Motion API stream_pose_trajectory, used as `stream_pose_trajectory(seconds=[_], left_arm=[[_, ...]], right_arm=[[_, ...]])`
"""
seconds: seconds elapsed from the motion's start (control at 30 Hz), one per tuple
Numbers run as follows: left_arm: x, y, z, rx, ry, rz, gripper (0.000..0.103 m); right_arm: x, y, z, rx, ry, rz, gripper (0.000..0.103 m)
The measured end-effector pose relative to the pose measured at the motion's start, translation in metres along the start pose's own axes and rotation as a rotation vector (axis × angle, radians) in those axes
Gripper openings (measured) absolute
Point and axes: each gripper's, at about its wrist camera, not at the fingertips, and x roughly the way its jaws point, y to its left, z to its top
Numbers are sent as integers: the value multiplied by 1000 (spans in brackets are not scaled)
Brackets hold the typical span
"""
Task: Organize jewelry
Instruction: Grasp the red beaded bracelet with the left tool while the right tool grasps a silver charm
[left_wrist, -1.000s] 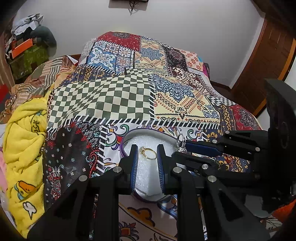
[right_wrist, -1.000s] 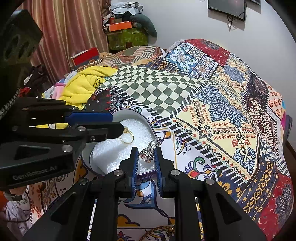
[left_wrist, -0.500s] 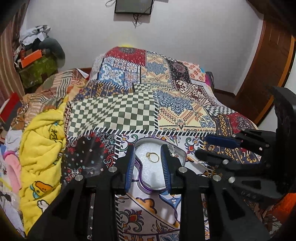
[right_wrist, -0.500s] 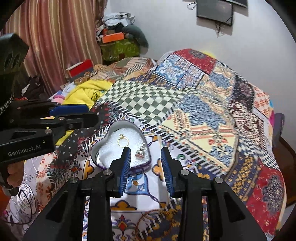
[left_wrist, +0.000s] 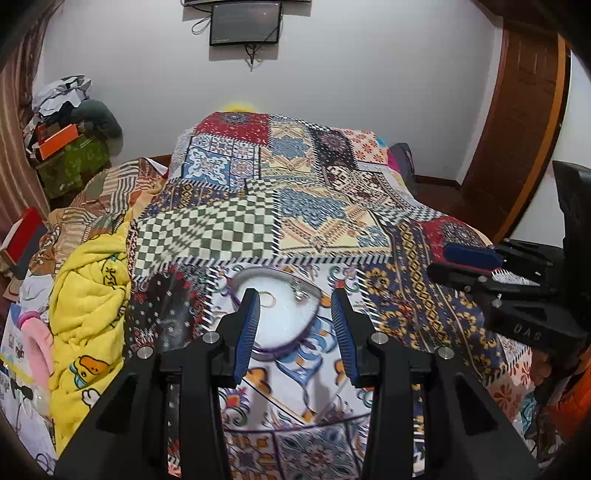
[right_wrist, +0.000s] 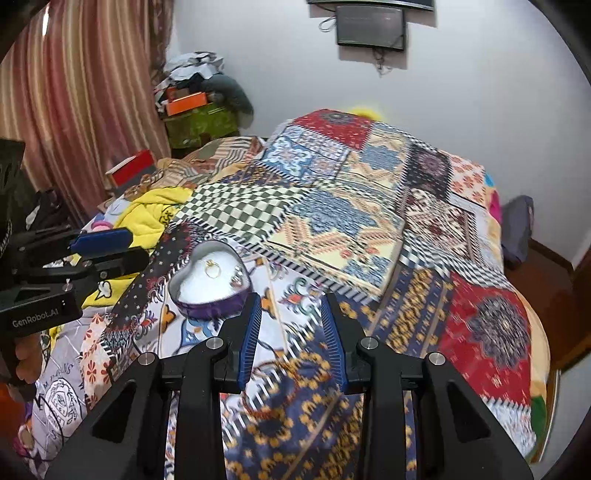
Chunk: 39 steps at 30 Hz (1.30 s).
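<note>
A heart-shaped tin (right_wrist: 211, 295) sits on the patchwork bedspread (right_wrist: 332, 229), its white lining facing up and its pointed tip toward the near edge of the bed in the left wrist view. Inside lie a gold ring (right_wrist: 212, 268) flat near the lobes and a silver ring (right_wrist: 236, 280) beside the right wall. The left gripper (left_wrist: 295, 325) and right gripper (right_wrist: 290, 334) both hang above the bed with jaws spread wide, holding nothing.

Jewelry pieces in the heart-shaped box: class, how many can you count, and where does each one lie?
2. A gold ring lies on the white padding toward the far side of the heart-shaped box; a silver piece sits by its right wall. Nothing else shows inside.
</note>
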Motion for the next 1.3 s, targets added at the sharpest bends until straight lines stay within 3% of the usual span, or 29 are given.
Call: stream_pose_trajectory(seconds=[0.23,0.5,0.63,0.87,1.1,1.17,1.3], left_arm=[[12,-24,-18,9,68,-37,39],[53,-54,-43,11,213,-104,39],[72,-69,-52,15,259,-116,55],[106,-86,-59,26,331,-136,56],[116,-92,-65,34,306,-152,56],[117,-92,-66,38,295,-144,53],[120,-93,-66,63,281,-117,37]], right_arm=[[-12,-22,-26,70,32,-27,30],[-19,-49,-56,145,69,-57,30],[-17,-60,-68,181,91,-64,31],[-9,-73,-82,223,127,-51,31],[2,-75,-85,232,144,-26,31],[8,-75,-86,232,152,-16,31],[16,-70,-86,222,160,4,31]])
